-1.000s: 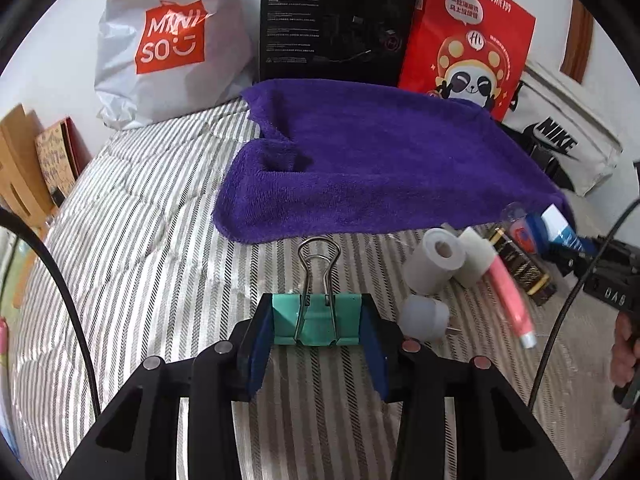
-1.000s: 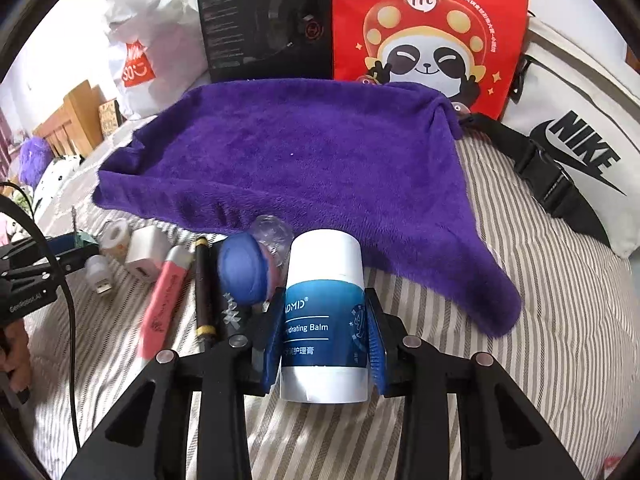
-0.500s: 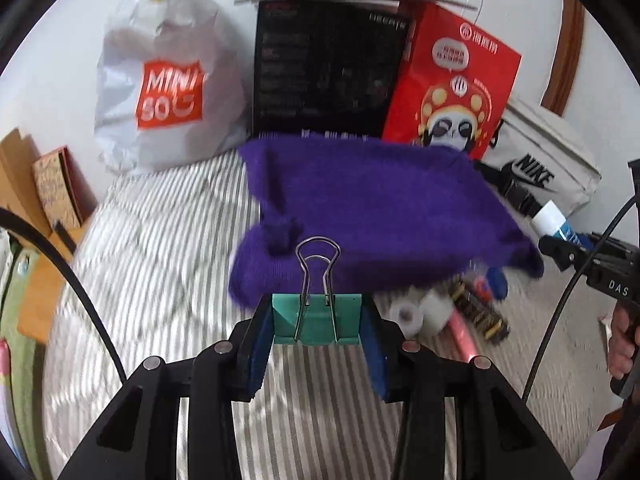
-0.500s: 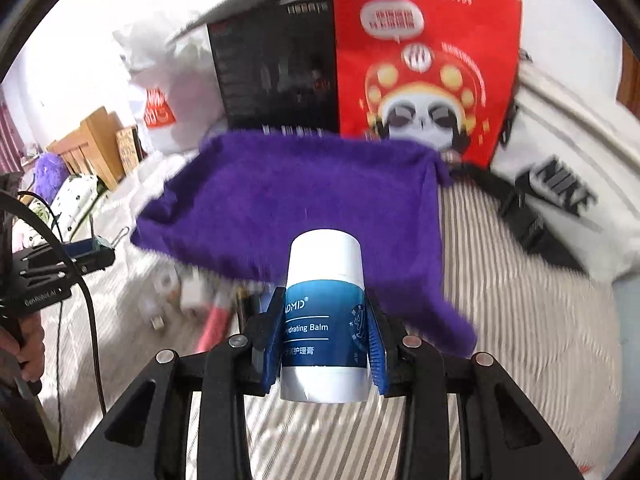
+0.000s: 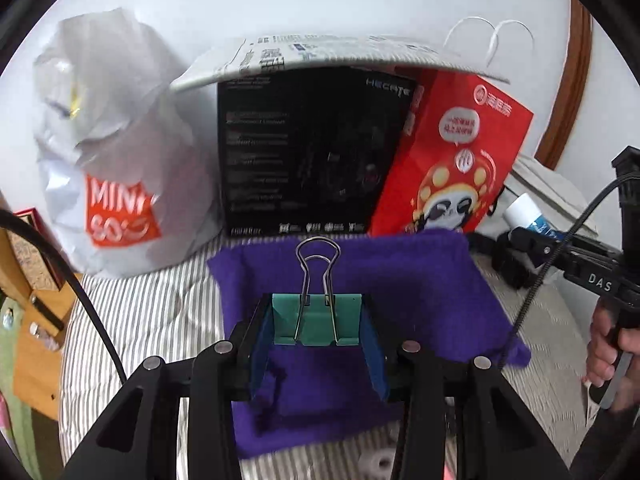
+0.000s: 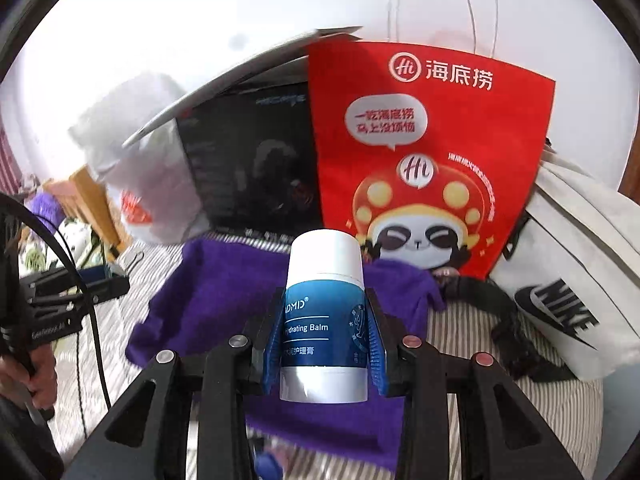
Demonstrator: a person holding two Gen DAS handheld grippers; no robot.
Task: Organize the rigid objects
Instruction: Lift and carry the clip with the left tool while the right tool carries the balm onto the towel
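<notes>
The left tongs (image 5: 318,326) are closed on a teal metal binder clip with wire handles (image 5: 316,322), its blue pads pressed against the clip's two sides and the handles pointing up and away; the right tongs (image 6: 324,340) are clamped around a blue-and-white cylindrical balm stick with a white cap (image 6: 325,320), held upright with the cap on top. Both things hang in the air above a purple terry towel (image 5: 420,292) spread over the grey-and-white striped bed (image 5: 144,320), so the sorting looks to be in its carrying phase: two pieces are picked up and neither is set down yet, and the towel's visible surface carries nothing. At least one small white roll-shaped thing (image 5: 378,462) lies on the bed near the towel's near edge, blurred, so more probably waits to be moved. The towel offers broad open room below both tongs. Its far edge runs close under a black printed cardboard box (image 5: 312,160) and a red paper bag with a panda cartoon (image 6: 432,160), and a white crumpled plastic shopping bag (image 5: 116,168) and a white canvas bag with a black strap (image 6: 568,280) flank it, so placements are safest mid-towel. The two tongs are near each other sideways, which calls for care.
</notes>
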